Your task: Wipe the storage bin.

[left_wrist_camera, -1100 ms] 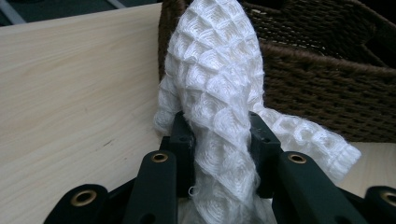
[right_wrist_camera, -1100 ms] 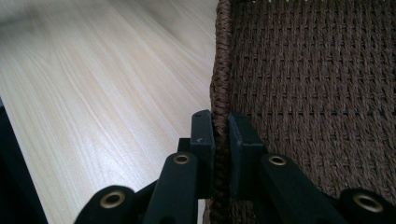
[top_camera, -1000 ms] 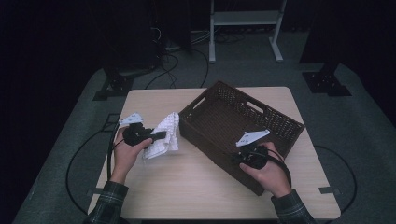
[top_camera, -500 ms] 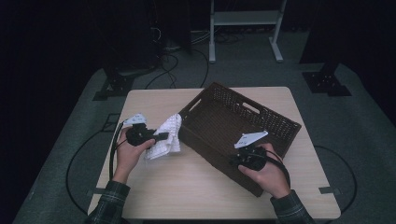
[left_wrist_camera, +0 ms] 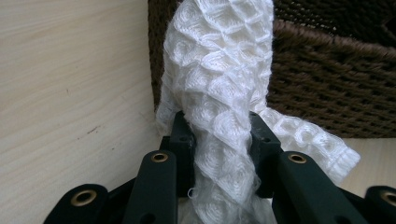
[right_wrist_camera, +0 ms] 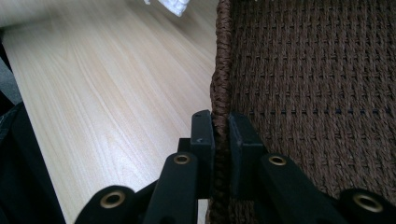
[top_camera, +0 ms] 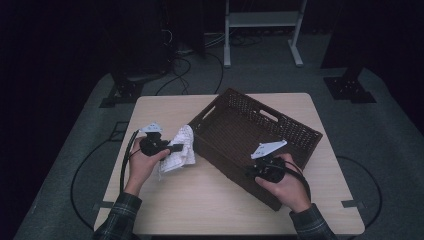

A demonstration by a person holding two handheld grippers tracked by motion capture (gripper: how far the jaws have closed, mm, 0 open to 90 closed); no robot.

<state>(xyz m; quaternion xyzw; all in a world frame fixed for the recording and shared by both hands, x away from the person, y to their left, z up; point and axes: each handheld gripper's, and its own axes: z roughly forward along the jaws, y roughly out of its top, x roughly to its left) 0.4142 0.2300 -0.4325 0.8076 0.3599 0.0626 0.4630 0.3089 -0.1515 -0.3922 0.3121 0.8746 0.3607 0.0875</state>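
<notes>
**Mostly dark beyond the counter, with cloth and basket both gripped**

Beyond the counter (top_camera: 210,200) the room is nearly black; only cables and a pale frame on the floor can be made out. The counter's near edge is cut off by the bottom of the high view, where two sleeves enter.

The brown woven basket (top_camera: 280,131) sits askew on the counter's right half. Its inside is in shadow and nothing can be made out in it. The right claw (top_camera: 250,173) is clenched on the basket's near rim, the braided edge pinched between its jaws in the right gripper view.

The white waffle-knit cloth (top_camera: 179,150) hangs just left of the basket's corner. The left claw (top_camera: 181,148) grasps it, and in the left gripper view the cloth (left_wrist_camera: 219,93) hides the jaw tips and its upper end runs out of frame.
</notes>
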